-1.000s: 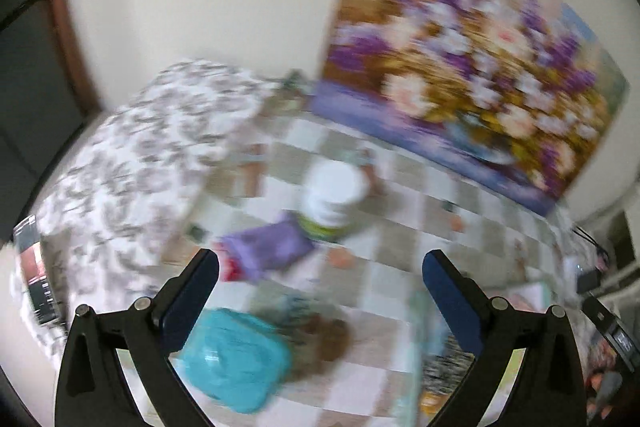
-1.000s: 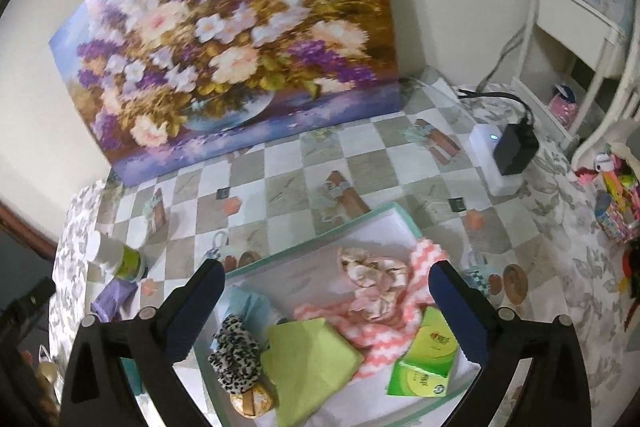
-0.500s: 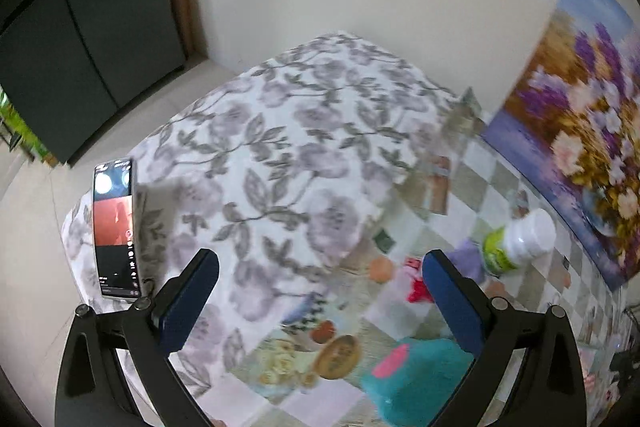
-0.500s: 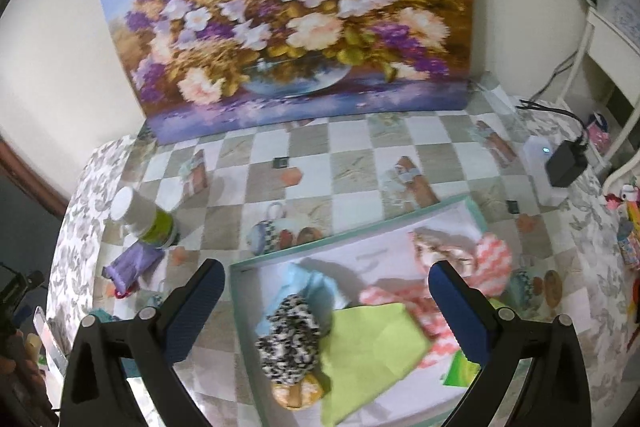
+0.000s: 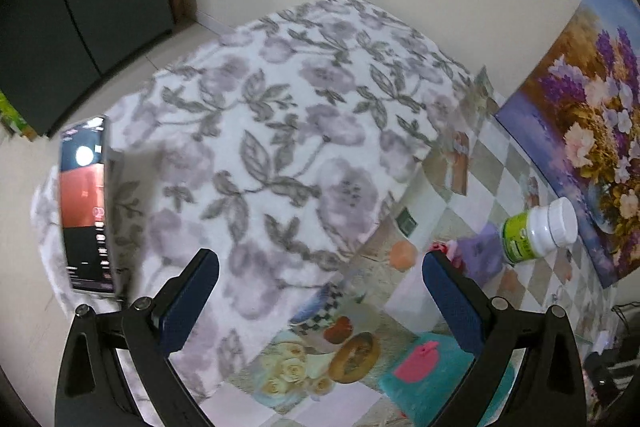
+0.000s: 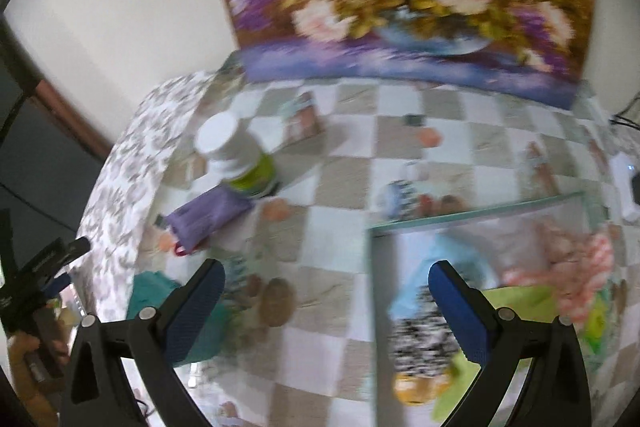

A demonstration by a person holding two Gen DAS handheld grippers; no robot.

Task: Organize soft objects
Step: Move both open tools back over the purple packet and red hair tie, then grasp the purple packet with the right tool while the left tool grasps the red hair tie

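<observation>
Both the left gripper (image 5: 320, 297) and right gripper (image 6: 326, 307) gape wide with nothing held, and the purple pouch (image 6: 208, 217) lies ahead-left of the right one, its long axis slanting toward the white bottle (image 6: 236, 157), outside the tray (image 6: 472, 217).

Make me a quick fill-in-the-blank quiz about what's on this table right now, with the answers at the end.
1. The bottle with the green label has a ____ cap.
2. The purple pouch lies on the checkered tablecloth, right beside the ____.
3. The leopard-print scrunchie lies inside the ____.
4. Both the left tool and the right tool have their jaws ____ and hold nothing.

Missing words: white; bottle; tray; open
</observation>
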